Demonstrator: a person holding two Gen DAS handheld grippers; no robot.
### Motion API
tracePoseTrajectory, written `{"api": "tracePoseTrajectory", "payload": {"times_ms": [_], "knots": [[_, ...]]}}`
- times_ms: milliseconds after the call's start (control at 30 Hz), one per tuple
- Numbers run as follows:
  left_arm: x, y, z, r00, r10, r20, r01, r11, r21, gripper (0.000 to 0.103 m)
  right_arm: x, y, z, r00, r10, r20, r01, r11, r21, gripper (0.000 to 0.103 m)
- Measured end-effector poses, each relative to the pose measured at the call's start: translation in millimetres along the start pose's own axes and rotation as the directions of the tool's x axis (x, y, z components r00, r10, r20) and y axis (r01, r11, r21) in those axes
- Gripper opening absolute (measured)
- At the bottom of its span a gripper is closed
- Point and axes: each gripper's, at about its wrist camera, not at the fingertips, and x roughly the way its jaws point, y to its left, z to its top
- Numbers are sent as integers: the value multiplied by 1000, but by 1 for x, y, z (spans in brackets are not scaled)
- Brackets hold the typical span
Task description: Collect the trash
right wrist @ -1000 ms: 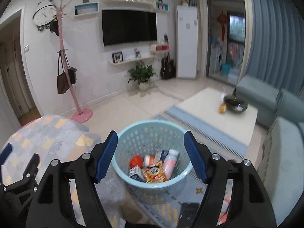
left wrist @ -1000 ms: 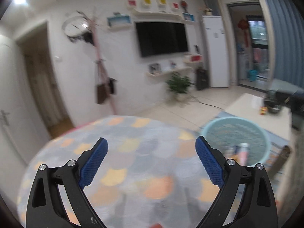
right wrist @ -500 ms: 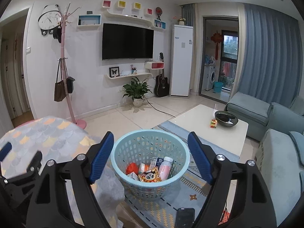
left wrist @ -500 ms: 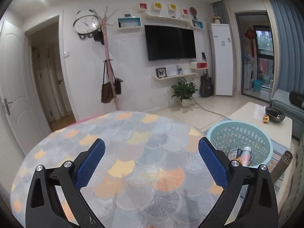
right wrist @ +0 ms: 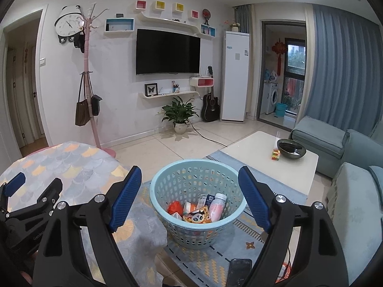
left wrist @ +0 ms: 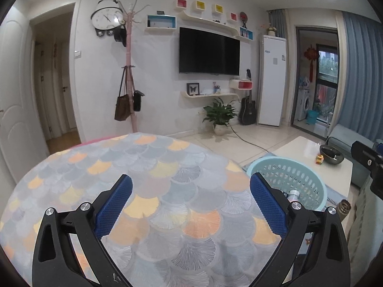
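A pale blue perforated basket (right wrist: 198,162) stands on the rug beside the round table (right wrist: 71,162). Inside it lie a pink bottle (right wrist: 217,205), a panda snack packet (right wrist: 197,216) and an orange wad (right wrist: 174,207). My right gripper (right wrist: 189,171) hovers above and in front of the basket, open, nothing between its blue pads. My left gripper (left wrist: 190,179) is open over the scale-patterned tablecloth (left wrist: 167,157), also empty. The basket (left wrist: 287,161) shows at its right. One blue pad (right wrist: 15,183) of the left gripper appears at the right wrist view's left edge.
A white coffee table (right wrist: 270,162) carries a dark bowl (right wrist: 292,149) and a small coloured block (right wrist: 275,155). Blue-grey sofas (right wrist: 354,191) fill the right. A phone (right wrist: 239,271) lies on the rug; a metal flask (left wrist: 343,209) stands near the basket. A pink coat stand (right wrist: 92,110) rises behind the table.
The left wrist view has rolled level and lost its blur. The right gripper's jaws have spread a little wider over the basket. Nothing was picked up or dropped.
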Motion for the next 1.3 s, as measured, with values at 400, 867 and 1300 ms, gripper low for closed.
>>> {"api": "tracePoseTrajectory", "payload": {"times_ms": [400,867,1300], "knots": [[2,6,-1,999,-48,2,48,998,-37,96,4,-9,-1,1000,12,-16,-11,1000,29,79],[0,3,-2,998,-70,6,70,997,-21,96,6,-10,-2,1000,5,-22,-4,999,32,80],[0,2,-3,998,-70,6,70,997,-11,96,8,-10,-4,1000,7,-26,-6,999,33,80]]}}
